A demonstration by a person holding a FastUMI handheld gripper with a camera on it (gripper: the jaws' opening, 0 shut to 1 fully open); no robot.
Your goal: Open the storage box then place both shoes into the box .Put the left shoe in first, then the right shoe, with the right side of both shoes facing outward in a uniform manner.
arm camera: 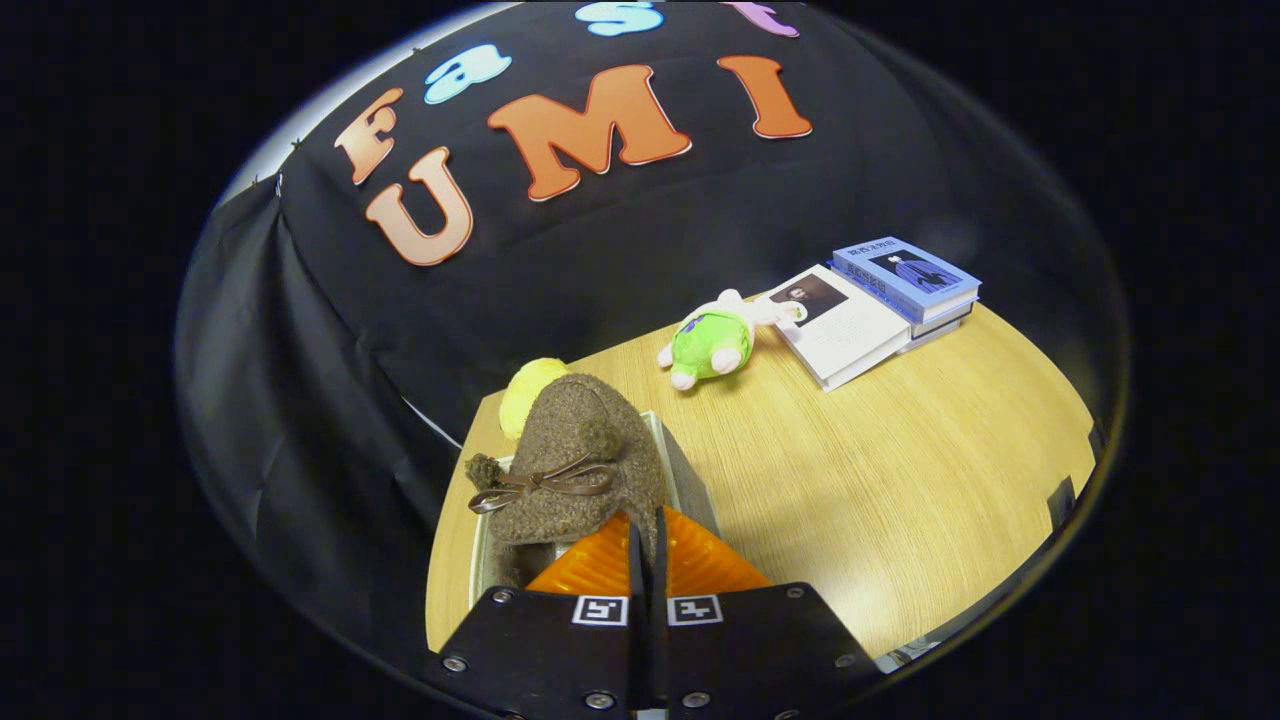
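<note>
A brown fuzzy shoe [575,450] with a thin brown bow sits just ahead of my fingers, toe pointing away. My gripper [646,528] is shut on the shoe's near rim, pinched thin between the two orange fingers [598,568]. The shoe hangs over or rests in the pale storage box [688,470], whose rim shows on both sides of it. I cannot tell whether the shoe touches the box floor. The inside of the box is hidden by the shoe.
A yellow soft object [528,392] peeks out behind the shoe. Farther back on the wooden table [900,480] lie a green and white plush toy [712,345] and a stack of books [880,300]. The box stands near the table's left edge.
</note>
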